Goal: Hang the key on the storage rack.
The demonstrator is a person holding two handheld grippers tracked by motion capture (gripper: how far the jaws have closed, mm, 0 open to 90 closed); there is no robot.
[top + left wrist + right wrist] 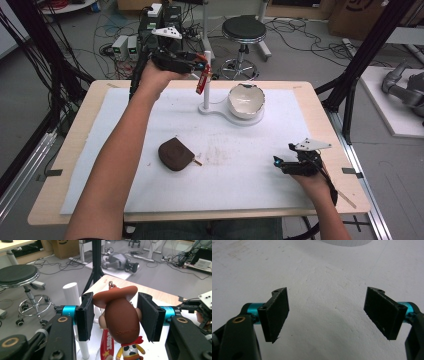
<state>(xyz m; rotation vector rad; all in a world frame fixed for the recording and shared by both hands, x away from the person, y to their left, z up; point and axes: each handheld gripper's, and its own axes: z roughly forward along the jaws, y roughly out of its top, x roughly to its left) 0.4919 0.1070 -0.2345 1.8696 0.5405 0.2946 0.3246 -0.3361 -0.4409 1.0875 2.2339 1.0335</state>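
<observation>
At the surface's (75, 150) eleven o'clock corner, the left claw (199, 64) hangs raised above the white mat (240, 185), its jaws closed on a cowboy-doll keychain (121, 315). In the left gripper view the doll's brown hat and head sit squeezed between the two black pads (85, 316), a metal ring showing at the hat's top and a red strap (107, 345) dangling below. From above, that strap hangs just beside the white post (206, 80) of a stand at twelve o'clock. The stand's flat base also carries a white cracked-eggshell bowl (245, 100), set toward one o'clock of the post.

Near the mat's centre, toward seven o'clock, a brown ice-cream-bar toy (176, 154) lies flat, its stick pointing to three o'clock.

At four o'clock the right claw (278, 162) rests low over the mat in the person's hand. Its jaws stand wide apart in the right gripper view, with bare white mat between the pads (277, 312).
</observation>
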